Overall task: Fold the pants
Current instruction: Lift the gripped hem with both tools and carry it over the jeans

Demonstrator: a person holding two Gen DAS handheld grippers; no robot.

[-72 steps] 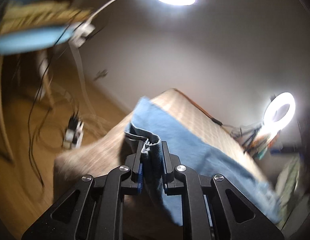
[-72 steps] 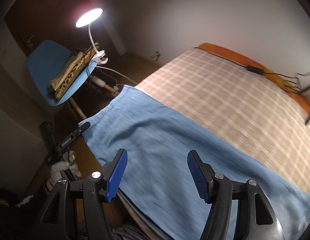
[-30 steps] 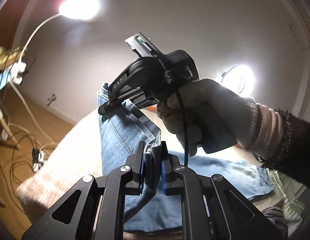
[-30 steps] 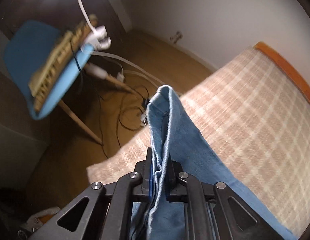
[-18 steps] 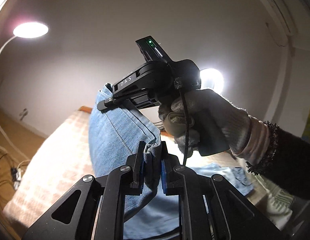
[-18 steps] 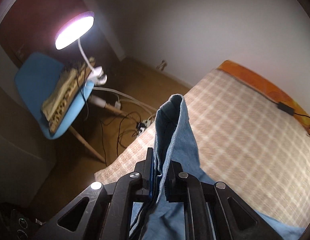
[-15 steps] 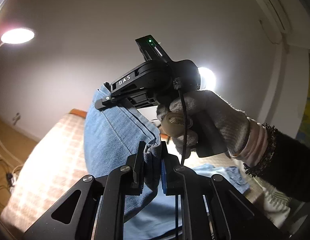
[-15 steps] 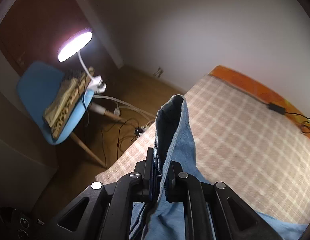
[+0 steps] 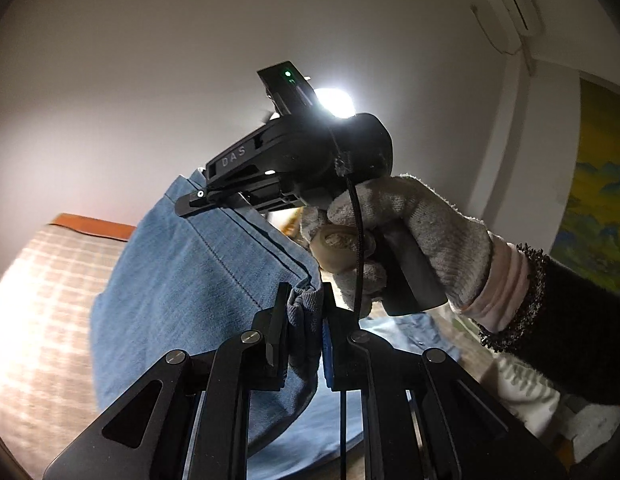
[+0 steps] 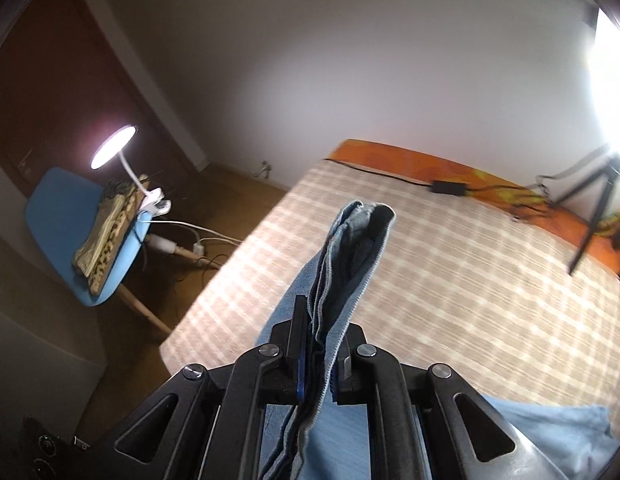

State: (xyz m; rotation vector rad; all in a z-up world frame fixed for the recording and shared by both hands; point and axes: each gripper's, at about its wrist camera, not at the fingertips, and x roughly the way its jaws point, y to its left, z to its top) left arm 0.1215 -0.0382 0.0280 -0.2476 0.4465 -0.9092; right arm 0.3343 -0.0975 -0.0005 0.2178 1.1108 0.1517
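Left tool [image 9: 306, 312] clamped on a bunched edge of the blue denim pants [image 9: 190, 288]. Right tool [image 10: 319, 354] pinched tight on another folded edge of the pants, which sticks up past its tips. Cloth lifted between the two, lower part trailing onto the checked bed [image 10: 449, 272]. From the left tool's view, a gloved hand [image 9: 409, 232] grips the right tool's handle, dark sleeve behind. Blue chair [image 10: 66, 216] with clip lamp [image 10: 114, 152] stands beside the bed; tripod [image 10: 593, 208] at its far side.
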